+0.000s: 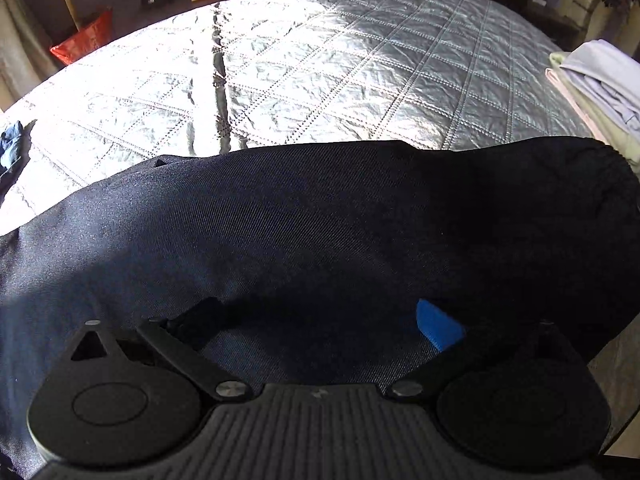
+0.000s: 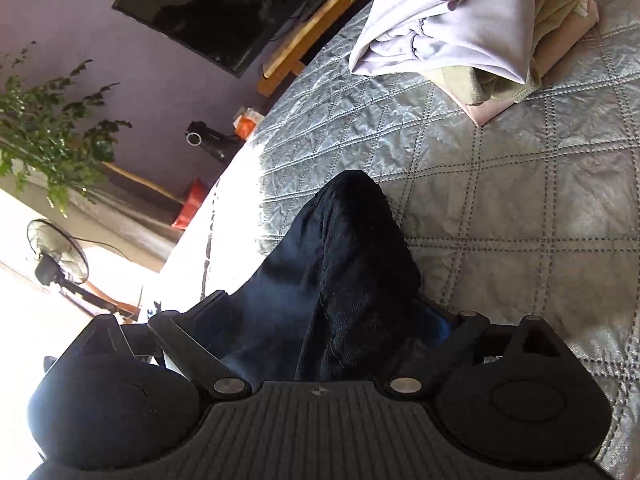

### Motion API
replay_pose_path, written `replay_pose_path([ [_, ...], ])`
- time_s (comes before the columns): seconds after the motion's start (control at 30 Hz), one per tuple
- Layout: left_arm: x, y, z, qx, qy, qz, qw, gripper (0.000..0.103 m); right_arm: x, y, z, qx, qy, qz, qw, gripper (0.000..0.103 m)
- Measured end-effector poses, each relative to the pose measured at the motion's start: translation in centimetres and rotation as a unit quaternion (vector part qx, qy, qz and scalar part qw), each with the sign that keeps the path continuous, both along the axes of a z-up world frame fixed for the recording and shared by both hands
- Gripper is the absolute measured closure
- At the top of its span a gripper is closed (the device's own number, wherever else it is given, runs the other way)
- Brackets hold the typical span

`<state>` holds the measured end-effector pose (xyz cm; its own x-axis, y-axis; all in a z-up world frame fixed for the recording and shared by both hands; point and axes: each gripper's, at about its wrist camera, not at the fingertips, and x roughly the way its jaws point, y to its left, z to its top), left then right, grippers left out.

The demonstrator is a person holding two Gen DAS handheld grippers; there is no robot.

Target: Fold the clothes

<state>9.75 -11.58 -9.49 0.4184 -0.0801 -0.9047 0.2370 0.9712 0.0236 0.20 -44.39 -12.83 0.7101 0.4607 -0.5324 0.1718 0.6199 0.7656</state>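
1. Left tool (image 1: 320, 320) spread wide apart, hovering low over the dark navy garment (image 1: 312, 220), fabric lying between and beneath the fingers, one blue pad (image 1: 438, 324) showing against the cloth
2. Right tool (image 2: 320, 316) clamped on a bunched ridge of the same dark navy garment (image 2: 340, 272), cloth rising in a narrow fold away from the fingers
3. Garment spread across the near edge of the bed, on the grey quilted bedspread (image 1: 320, 72), half in sun and half in shadow
4. Stack of folded clothes (image 2: 472, 32) beyond the garment, well apart from it, pale lilac piece on top, olive and pink pieces beneath
5. Small blue cloth (image 1: 12, 148) off the garment's left end, at the bedspread edge
6. Past the bed: television (image 2: 240, 4), potted plant (image 2: 48, 120), standing fan (image 2: 56, 256), orange bag (image 1: 84, 40)
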Motion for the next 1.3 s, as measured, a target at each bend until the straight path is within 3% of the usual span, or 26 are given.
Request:
replay_pose_path([
  [0.1, 0.1, 0.0, 0.0, 0.0, 0.0, 0.001, 1.0, 0.0, 1.0, -0.3, -0.6, 0.03, -0.012, 0.006, 0.999, 0.009],
  [0.13, 0.0, 0.0, 0.0, -0.001, -0.001, 0.001, 1.0, 0.0, 1.2, 0.1, -0.3, 0.004, -0.012, 0.013, 1.0, 0.018],
  [0.17, 0.0, 0.0, 0.0, -0.001, -0.001, 0.001, 1.0, 0.0, 1.4, 1.0, 0.4, -0.054, -0.003, 0.026, 0.998, 0.028],
  [0.2, 0.0, 0.0, 0.0, -0.001, -0.001, 0.001, 1.0, 0.0, 1.3, 1.5, 0.7, -0.076, 0.0, 0.026, 0.997, 0.068],
  [0.23, 0.0, 0.0, 0.0, -0.001, -0.002, 0.001, 1.0, 0.0, 1.2, 1.5, 0.7, -0.073, -0.003, 0.018, 0.997, 0.077],
  [0.37, 0.0, 0.0, 0.0, -0.001, -0.004, 0.0, 1.0, 0.0, 0.5, 1.8, 0.8, -0.059, -0.014, -0.014, 0.998, 0.079],
  [0.53, 0.0, 0.2, 0.1, -0.002, -0.002, 0.002, 1.0, 0.0, -0.5, 4.9, 4.3, -0.18, -0.056, 0.004, 0.982, 0.079],
  [0.67, 0.4, 1.2, 0.5, -0.004, 0.0, 0.025, 0.9997, 0.001, -1.2, 10.3, 7.6, -0.318, -0.115, 0.076, 0.938, 0.079],
  [0.73, 0.6, 1.9, 0.9, -0.004, -0.003, 0.039, 0.9992, 0.001, -1.6, 13.0, 9.3, -0.383, -0.144, 0.111, 0.905, 0.079],
  [0.83, 1.0, 3.9, 1.8, -0.013, -0.012, 0.065, 0.9977, 0.001, -2.1, 17.1, 11.7, -0.476, -0.185, 0.162, 0.844, 0.079],
  [0.87, 1.1, 4.8, 2.2, -0.016, -0.014, 0.076, 0.9969, 0.001, -2.2, 18.0, 12.1, -0.484, -0.19, 0.172, 0.837, 0.079],
  [1.23, 1.8, 15.7, 5.1, -0.032, -0.03, 0.212, 0.9763, 0.001, -1.9, 26.4, 12.6, -0.428, -0.197, 0.237, 0.849, 0.085],
  [1.27, 1.7, 16.1, 5.1, -0.036, -0.025, 0.21, 0.9767, 0.001, -1.3, 25.5, 13.0, -0.401, -0.187, 0.216, 0.87, 0.085],
  [1.3, 1.6, 16.4, 5.0, -0.04, -0.02, 0.208, 0.9771, 0.001, -0.6, 23.3, 13.3, -0.354, -0.168, 0.171, 0.904, 0.086],
])
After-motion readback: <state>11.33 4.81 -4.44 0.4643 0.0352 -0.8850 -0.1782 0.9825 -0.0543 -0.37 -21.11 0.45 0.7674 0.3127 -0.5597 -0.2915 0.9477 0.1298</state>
